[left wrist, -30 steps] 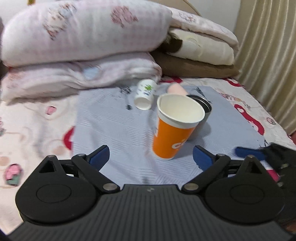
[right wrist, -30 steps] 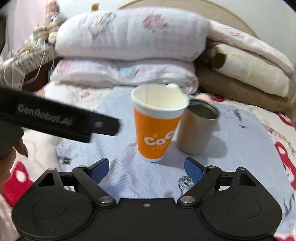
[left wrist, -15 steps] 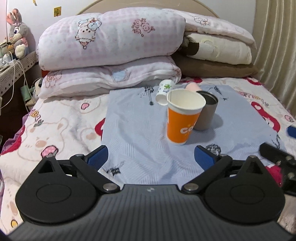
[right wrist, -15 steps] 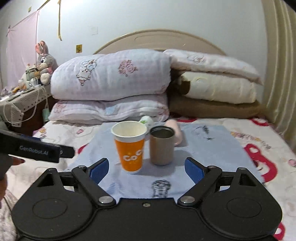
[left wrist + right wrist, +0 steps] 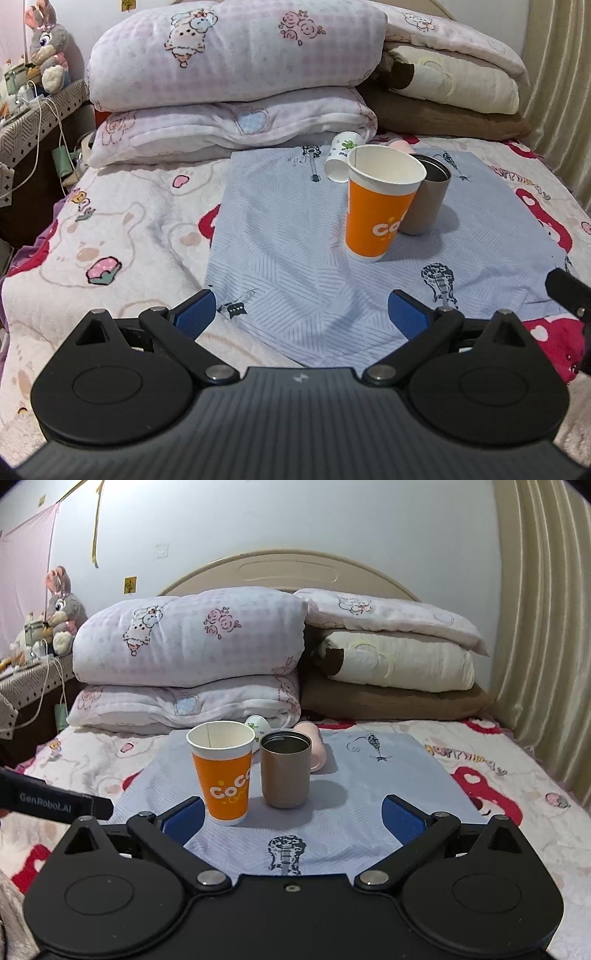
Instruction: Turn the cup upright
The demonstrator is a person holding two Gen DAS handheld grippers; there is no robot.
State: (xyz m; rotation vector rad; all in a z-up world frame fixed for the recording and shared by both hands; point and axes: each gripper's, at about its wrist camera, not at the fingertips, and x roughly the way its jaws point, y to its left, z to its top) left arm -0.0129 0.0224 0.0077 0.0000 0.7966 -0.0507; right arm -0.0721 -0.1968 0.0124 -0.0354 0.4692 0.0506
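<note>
An orange paper cup (image 5: 376, 218) stands upright on a blue-grey cloth (image 5: 295, 236), also in the right wrist view (image 5: 223, 775). A taupe metal tumbler (image 5: 424, 199) (image 5: 285, 771) stands upright beside it, to its right. Behind them a small white cup with green print (image 5: 341, 157) (image 5: 258, 725) and a pink cup (image 5: 314, 746) lie on their sides. My left gripper (image 5: 301, 312) is open and empty, well short of the cups. My right gripper (image 5: 291, 818) is open and empty, also short of them.
Stacked pillows and folded blankets (image 5: 192, 664) fill the head of the bed. A side table with cables and a plush rabbit (image 5: 44, 44) stands at the left. Curtains (image 5: 543, 627) hang at the right. The other gripper's body (image 5: 48, 801) shows at the left edge of the right wrist view.
Both grippers have pulled back from the cups and risen, so the cups look smaller and farther. The orange cup and tumbler stay upright. Both stay open.
</note>
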